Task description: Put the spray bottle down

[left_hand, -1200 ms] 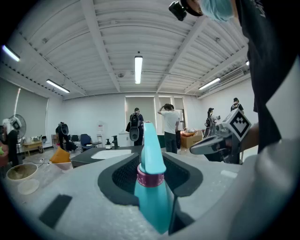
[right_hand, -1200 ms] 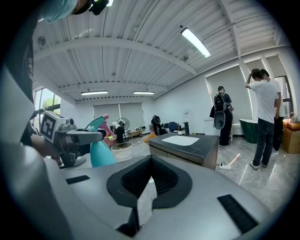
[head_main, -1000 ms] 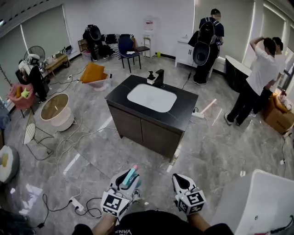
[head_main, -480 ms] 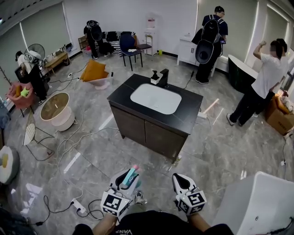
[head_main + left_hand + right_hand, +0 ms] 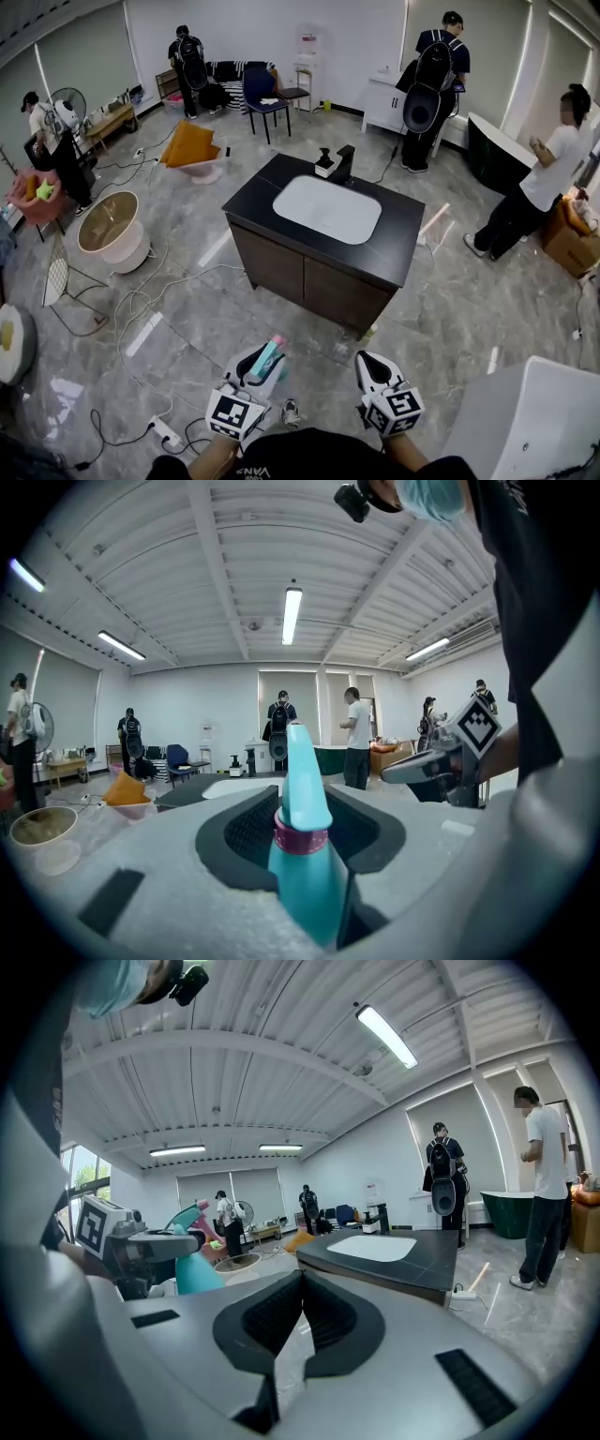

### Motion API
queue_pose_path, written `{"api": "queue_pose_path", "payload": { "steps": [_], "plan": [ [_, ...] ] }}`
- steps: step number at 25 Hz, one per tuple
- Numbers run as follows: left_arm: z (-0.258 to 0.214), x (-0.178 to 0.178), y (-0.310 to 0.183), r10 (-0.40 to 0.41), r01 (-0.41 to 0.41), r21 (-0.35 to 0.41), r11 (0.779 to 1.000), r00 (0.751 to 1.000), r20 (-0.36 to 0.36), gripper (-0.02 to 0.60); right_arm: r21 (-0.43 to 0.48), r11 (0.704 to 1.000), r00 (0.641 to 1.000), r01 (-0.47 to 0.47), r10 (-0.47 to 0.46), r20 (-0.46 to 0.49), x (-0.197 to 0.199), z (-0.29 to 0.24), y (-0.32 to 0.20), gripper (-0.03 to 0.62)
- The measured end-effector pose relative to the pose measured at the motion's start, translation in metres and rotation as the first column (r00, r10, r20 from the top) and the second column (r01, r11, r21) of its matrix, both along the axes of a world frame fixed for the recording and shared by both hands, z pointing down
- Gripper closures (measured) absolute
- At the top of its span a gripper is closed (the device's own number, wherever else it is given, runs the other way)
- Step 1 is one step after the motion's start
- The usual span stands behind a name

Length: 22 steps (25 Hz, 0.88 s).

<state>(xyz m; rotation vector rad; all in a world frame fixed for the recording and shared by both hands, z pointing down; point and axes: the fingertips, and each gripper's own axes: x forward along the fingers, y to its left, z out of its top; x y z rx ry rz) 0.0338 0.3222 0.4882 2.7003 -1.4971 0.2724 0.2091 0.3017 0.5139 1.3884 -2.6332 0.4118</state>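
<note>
A teal spray bottle (image 5: 267,357) with a pink collar stands upright between the jaws of my left gripper (image 5: 260,363), which is shut on its neck. In the left gripper view the bottle (image 5: 302,855) fills the middle and its nozzle points up. My right gripper (image 5: 367,365) hangs beside it, a little to the right, with its jaw tips together and nothing between them. From the right gripper view, the bottle (image 5: 193,1275) shows at the left. Both grippers are over the floor, short of a dark vanity cabinet (image 5: 397,246) with a white basin (image 5: 328,208).
A soap dispenser (image 5: 324,162) and a black faucet (image 5: 345,161) stand at the vanity's far edge. Cables and a power strip (image 5: 163,430) lie on the floor at the left. A white tub (image 5: 525,417) is at the lower right. Several people stand around the room.
The vanity has drawn nearer as both grippers moved forward together. The bottle stays gripped on the left. The person at the right has lowered their arms.
</note>
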Motion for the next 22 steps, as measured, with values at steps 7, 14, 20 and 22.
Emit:
{"api": "queue_pose_path", "payload": {
  "steps": [7,14,20,22],
  "plan": [
    [-0.001,-0.042,-0.038,0.024,-0.025,0.037,0.999,1.0,0.011,0.436,0.011,1.0,1.0,-0.024,0.024,0.003,-0.039,-0.001,-0.033,0.594],
    [0.0,-0.071,-0.066,0.046,-0.046,0.026,0.999,0.999,0.008,0.436,0.006,0.998,0.998,-0.055,0.055,0.005,-0.066,0.001,-0.055,0.594],
    [0.006,-0.077,-0.093,0.052,-0.052,0.015,0.999,0.999,-0.002,0.436,-0.013,0.997,0.998,-0.07,0.07,-0.003,-0.068,0.008,-0.079,0.594],
    [0.009,-0.079,-0.103,0.05,-0.05,0.017,0.999,0.999,0.0,0.436,-0.022,0.997,0.998,-0.069,0.069,-0.003,-0.069,0.011,-0.09,0.594]
  ]
}}
